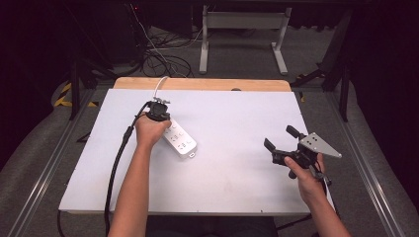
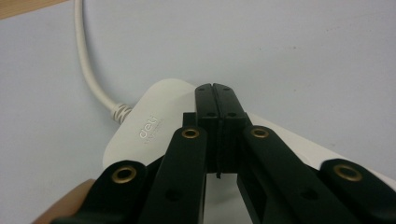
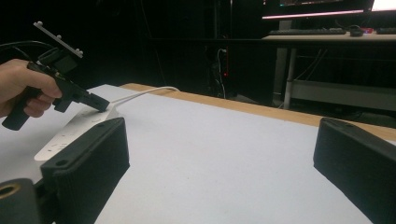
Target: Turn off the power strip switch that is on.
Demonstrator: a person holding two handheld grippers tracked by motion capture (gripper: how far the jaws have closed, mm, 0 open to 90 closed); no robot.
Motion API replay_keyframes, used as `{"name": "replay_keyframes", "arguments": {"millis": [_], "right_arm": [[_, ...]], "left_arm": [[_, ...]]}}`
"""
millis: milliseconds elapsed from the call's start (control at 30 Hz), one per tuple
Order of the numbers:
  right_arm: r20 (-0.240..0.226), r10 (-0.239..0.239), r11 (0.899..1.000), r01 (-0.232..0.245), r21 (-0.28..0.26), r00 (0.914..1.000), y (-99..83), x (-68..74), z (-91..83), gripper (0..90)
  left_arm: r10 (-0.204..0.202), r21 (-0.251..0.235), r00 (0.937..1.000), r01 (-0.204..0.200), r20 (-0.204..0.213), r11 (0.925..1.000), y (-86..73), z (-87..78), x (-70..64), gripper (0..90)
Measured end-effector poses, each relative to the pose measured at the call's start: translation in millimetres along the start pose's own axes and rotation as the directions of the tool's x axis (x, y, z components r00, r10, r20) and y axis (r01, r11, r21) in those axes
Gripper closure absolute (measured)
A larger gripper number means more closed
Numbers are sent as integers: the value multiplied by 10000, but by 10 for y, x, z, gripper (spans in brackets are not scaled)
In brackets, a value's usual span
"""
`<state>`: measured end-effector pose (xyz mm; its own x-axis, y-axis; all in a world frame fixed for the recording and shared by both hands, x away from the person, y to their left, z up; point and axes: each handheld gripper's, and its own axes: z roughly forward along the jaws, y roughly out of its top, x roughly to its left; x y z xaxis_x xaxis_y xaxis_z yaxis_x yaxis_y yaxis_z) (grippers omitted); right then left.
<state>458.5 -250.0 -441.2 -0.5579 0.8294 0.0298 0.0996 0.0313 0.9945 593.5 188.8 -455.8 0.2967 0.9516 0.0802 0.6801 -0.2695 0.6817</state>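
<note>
left gripper [image 2: 216, 91] jaws pressed together, tips down on cord end of white power strip [image 1: 181, 138]. strip lies flat, left of centre on white table [image 1: 237, 163], cord [image 1: 159, 85] running off far edge. right gripper [image 1: 280, 139] jaws spread wide, holding nothing, hovering near right edge, well apart from strip.

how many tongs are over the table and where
2. The left tongs sit at the table's left-centre, jaws shut, tips down on the cable end of the white power strip. The right tongs hang open over the right side, clear of the strip.
</note>
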Motion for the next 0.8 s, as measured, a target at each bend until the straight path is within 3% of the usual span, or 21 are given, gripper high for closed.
{"name": "replay_keyframes", "arguments": {"millis": [133, 800], "right_arm": [[-14, 23, 10000, -23, 29, 10000, -2, 6, 5, 39], [-36, 19, 10000, -19, 45, 10000, -5, 17, 13, 40]], "left_arm": [[-128, -18, 9998, 129, 158, 9999, -4, 0, 20, 900], [-164, -8, 9998, 164, 118, 9999, 1, 0, 21, 900]]}}
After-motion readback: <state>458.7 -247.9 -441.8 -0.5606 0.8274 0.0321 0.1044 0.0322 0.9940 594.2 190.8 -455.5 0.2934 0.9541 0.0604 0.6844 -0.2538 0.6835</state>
